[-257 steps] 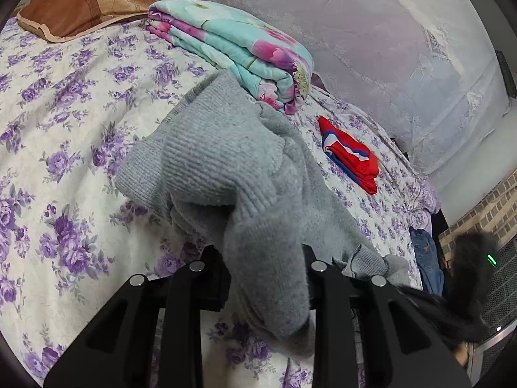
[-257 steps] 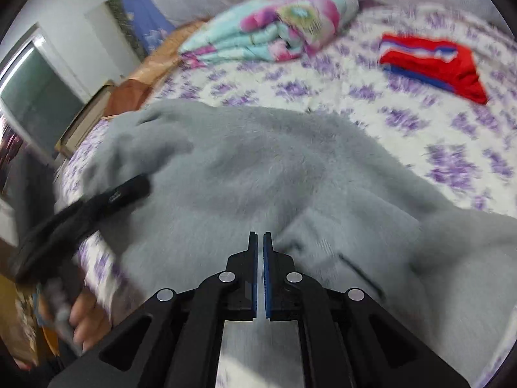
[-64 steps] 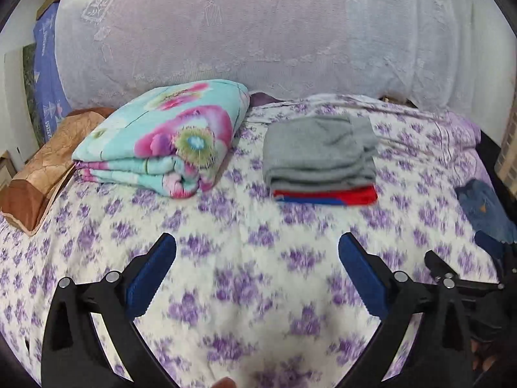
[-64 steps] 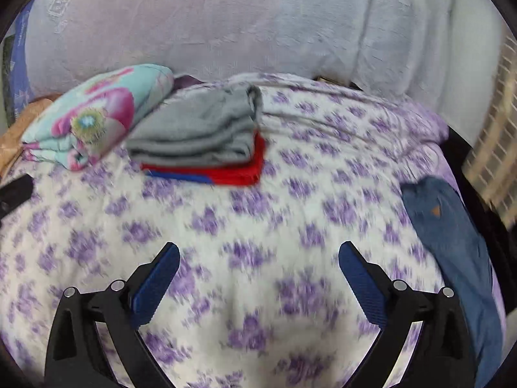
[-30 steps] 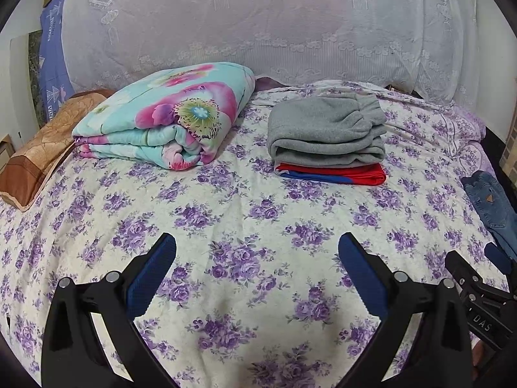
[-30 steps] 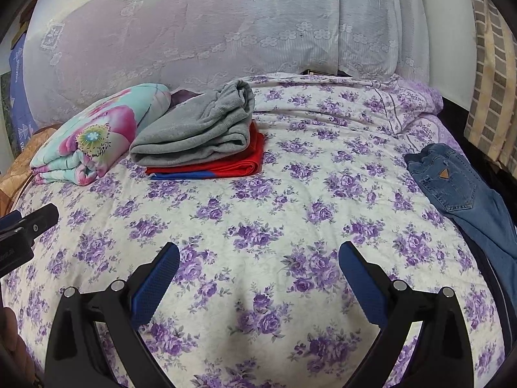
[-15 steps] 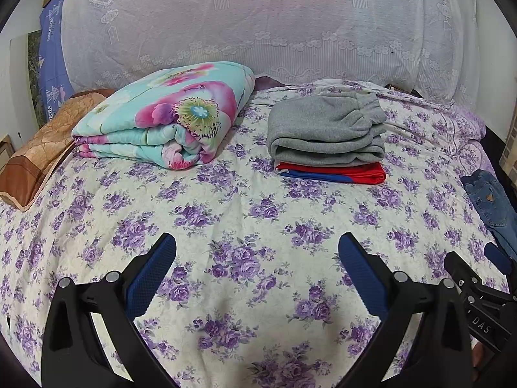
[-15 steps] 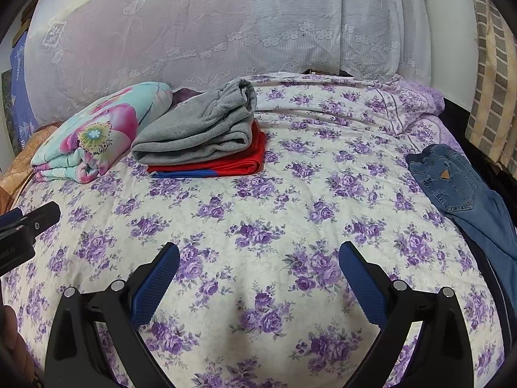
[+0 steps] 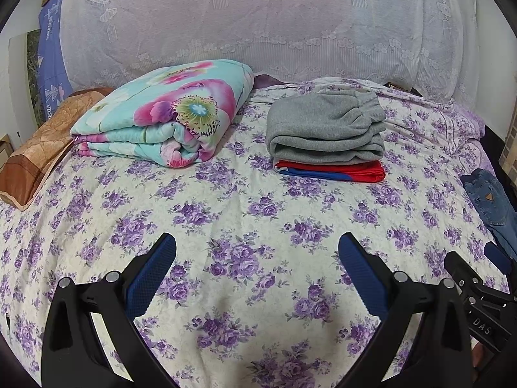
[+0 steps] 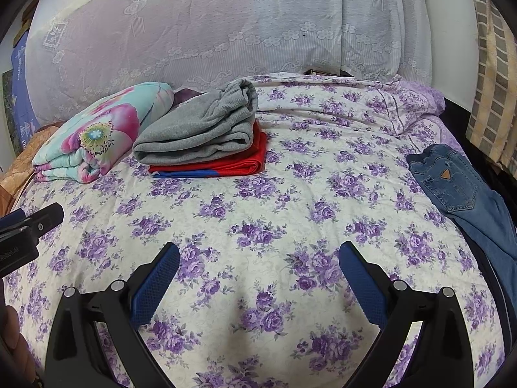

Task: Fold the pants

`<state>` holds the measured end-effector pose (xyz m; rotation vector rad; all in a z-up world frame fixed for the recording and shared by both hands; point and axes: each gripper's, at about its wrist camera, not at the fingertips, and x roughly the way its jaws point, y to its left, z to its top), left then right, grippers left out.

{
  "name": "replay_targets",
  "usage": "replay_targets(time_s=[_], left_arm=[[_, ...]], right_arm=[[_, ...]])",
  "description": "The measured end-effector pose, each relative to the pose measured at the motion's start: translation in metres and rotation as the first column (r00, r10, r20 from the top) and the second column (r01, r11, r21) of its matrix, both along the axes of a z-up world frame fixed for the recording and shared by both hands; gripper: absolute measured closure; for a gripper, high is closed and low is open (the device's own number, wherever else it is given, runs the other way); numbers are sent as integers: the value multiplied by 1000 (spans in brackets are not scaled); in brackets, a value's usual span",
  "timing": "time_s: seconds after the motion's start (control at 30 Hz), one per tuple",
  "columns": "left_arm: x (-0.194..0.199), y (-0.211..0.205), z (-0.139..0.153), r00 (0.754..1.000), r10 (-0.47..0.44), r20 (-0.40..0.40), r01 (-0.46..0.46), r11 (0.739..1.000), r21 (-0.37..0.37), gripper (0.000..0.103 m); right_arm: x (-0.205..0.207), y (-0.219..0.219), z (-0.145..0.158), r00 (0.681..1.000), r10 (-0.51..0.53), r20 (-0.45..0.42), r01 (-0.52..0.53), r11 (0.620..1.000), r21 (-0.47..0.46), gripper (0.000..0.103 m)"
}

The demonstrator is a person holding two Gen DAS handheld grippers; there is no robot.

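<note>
Folded grey sweatpants (image 9: 326, 129) lie on top of a folded red and blue garment (image 9: 332, 170) at the far middle of the bed; the stack also shows in the right wrist view (image 10: 197, 134). Blue jeans (image 10: 462, 190) lie unfolded at the bed's right edge, also seen in the left wrist view (image 9: 491, 203). My left gripper (image 9: 257, 244) is open and empty above the floral bedspread (image 9: 226, 226). My right gripper (image 10: 258, 252) is open and empty, left of the jeans.
A folded floral quilt (image 9: 161, 119) lies at the far left beside a brown pillow (image 9: 35, 152). A lace-covered headboard (image 9: 258, 26) stands behind the bed. The other gripper shows at each view's side edge (image 9: 478, 297), (image 10: 26, 226).
Since 8.6 s ago the grey sweatpants have left my grippers and now lie folded on the red garment. Both grippers have opened and pulled back. Little has moved in the last second.
</note>
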<state>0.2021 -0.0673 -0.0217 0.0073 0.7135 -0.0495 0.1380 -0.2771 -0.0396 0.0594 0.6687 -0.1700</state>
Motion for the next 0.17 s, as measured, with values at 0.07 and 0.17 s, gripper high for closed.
replay_targets(time_s=[0.07,0.17], left_arm=[[1,0,-1,1000,-1,-6,1,1000,-2,5],[2,1,-1,1000,1,-9,-1,1000,-4,5]], right_arm=[[0,0,0,1000,0,0,0,1000,0,4],[0,0,0,1000,0,0,0,1000,-1,4]])
